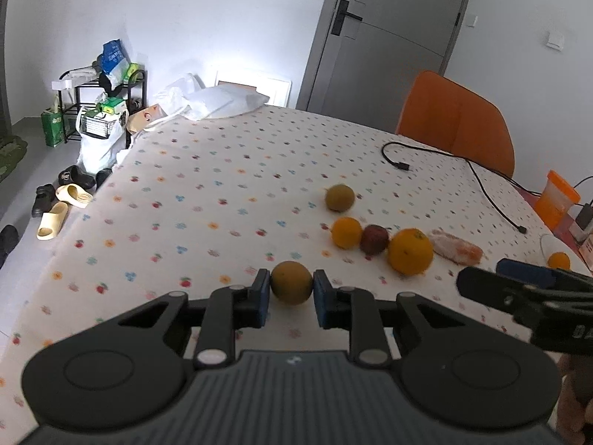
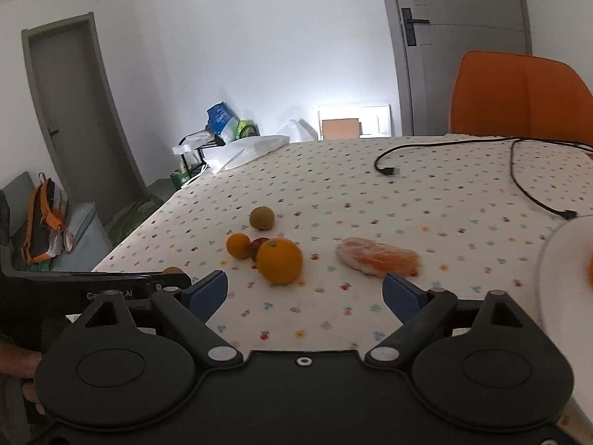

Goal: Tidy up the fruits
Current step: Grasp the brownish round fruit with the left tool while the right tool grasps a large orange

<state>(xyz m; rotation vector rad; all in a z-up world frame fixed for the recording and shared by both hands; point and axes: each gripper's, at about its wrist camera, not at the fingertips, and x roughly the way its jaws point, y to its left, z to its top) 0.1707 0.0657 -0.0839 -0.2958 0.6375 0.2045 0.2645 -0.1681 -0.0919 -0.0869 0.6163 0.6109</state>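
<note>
My left gripper (image 1: 291, 287) is shut on a greenish-yellow round fruit (image 1: 291, 282), held just above the tablecloth. On the table lie another greenish fruit (image 1: 339, 197), a small orange (image 1: 346, 232), a dark red fruit (image 1: 374, 239), a large orange (image 1: 410, 251) and a wrapped orange piece (image 1: 456, 246). My right gripper (image 2: 304, 291) is open and empty, in front of the large orange (image 2: 279, 260) and the wrapped piece (image 2: 378, 257). A white plate (image 2: 556, 278) at the right holds a small orange (image 1: 559, 260).
A black cable (image 1: 481, 185) runs across the far right of the table. An orange chair (image 1: 459, 122) stands behind it, an orange container (image 1: 557, 198) at the right edge. White bags (image 1: 215, 100) lie at the far corner. Shoes and a rack are on the floor at the left.
</note>
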